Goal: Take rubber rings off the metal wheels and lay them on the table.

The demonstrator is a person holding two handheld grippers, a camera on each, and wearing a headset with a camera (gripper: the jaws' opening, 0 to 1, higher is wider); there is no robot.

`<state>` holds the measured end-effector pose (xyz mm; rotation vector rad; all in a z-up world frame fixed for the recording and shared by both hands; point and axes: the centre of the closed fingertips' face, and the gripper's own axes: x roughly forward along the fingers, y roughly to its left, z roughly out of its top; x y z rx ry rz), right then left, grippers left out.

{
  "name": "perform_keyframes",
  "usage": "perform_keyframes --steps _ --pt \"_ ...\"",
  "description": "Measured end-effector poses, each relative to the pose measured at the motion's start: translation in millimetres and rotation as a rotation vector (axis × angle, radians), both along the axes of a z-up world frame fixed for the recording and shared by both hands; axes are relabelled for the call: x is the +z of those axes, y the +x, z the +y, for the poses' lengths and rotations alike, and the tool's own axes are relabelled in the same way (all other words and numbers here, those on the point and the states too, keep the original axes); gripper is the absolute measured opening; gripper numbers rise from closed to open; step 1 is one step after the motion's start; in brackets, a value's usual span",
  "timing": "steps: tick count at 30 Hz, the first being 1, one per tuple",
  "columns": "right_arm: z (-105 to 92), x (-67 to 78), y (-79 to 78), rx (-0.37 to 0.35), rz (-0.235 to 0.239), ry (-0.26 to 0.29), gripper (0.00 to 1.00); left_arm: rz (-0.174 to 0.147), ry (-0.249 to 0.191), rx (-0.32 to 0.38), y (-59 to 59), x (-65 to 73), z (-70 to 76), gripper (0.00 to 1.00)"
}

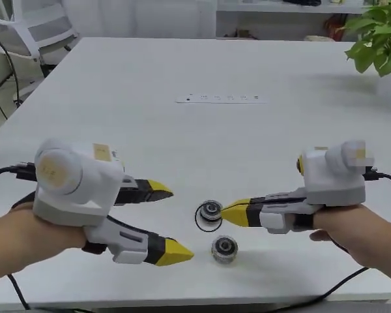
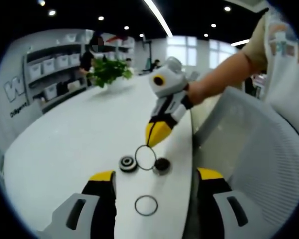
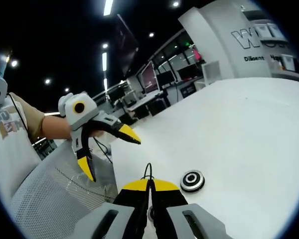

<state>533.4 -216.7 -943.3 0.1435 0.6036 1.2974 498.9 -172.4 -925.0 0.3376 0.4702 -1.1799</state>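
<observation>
Black thin rubber rings ×2: one ring [image 2: 135, 205] flat on the white table [image 1: 182, 130] between the jaws of the left gripper [image 1: 174, 222], spread wide, gripping nothing; other ring [image 2: 145, 170] pinched in the closed right gripper [image 1: 225, 212] | round silver metal wheels ×2: farther wheel [image 1: 211, 210] beside the pinched ring, possibly touching; nearer wheel [image 1: 224, 248] close by.

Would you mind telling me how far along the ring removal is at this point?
One ring already lies flat on the table. The right gripper is shut on a second ring, beside one wheel, with the other wheel close by. Left to do: lay it down. The left gripper is open, holding nothing.
</observation>
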Motion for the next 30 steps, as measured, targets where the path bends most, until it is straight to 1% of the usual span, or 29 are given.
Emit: perform_keyframes --steps 5,7,15,20,26,30 --pt "8.5 1.5 0.4 0.023 -0.003 -0.004 0.0 0.003 -0.007 0.017 -1.2 2.1 6.5 0.68" --pt "13.7 3.5 -1.7 0.034 -0.004 -0.004 0.0 0.003 -0.009 0.023 -1.3 3.4 9.4 0.69" --pt "29.2 3.1 -2.2 0.074 0.0 -0.009 0.0 0.004 -0.017 0.031 -5.5 7.3 18.1 0.75" --pt "37.7 -1.4 -7.0 0.11 0.003 -0.027 0.0 0.01 -0.021 0.049 -6.6 8.0 24.2 0.77" --pt "45.2 -6.2 -9.8 0.135 0.012 -0.038 0.0 0.013 -0.028 0.067 -8.9 8.4 29.9 0.8" --pt "50.9 -10.7 -14.0 0.156 0.023 -0.047 0.0 0.017 -0.031 0.076 -10.3 8.0 32.6 0.82"
